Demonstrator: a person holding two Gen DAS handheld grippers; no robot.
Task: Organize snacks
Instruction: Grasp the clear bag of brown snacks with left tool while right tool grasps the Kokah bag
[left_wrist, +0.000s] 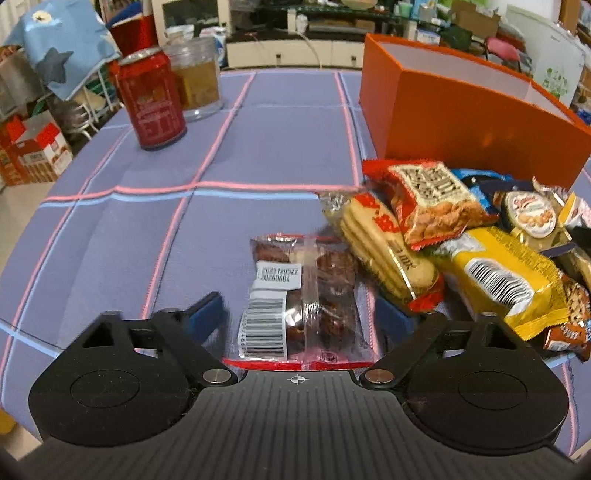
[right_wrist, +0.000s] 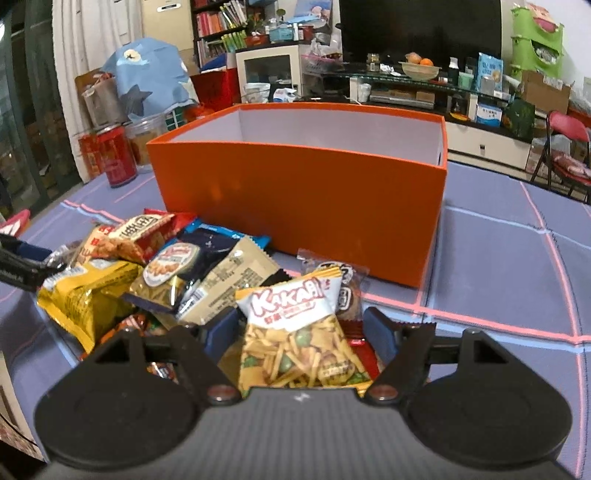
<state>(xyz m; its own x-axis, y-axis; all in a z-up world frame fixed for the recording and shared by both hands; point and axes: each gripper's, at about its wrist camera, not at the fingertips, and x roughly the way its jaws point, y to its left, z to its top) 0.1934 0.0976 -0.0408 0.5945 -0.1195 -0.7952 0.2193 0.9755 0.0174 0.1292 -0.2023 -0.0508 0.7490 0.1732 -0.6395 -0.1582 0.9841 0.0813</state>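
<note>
Both grippers stand spread, left gripper (left_wrist: 299, 314) straddling the clear red-edged date packet (left_wrist: 301, 295), right gripper (right_wrist: 301, 332) straddling the white-topped Kakah crisp bag (right_wrist: 295, 332); the slick film of either pack may slip at closure.

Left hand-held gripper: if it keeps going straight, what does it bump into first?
Probably the clear packet of reddish snacks, lying on the tablecloth between the left hand-held gripper fingers, which stand apart from it.

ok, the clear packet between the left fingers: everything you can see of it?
The clear packet is a flat transparent plastic wrapper with dark reddish-brown pieces inside, a central back seam, a white date label, a barcode sticker and a red strip at its near edge. It lies seam-up on the blue checked tablecloth, left of the snack pile and close beside a biscuit pack; contact is unclear. The left gripper straddles it, fingers apart from its sides.
</note>
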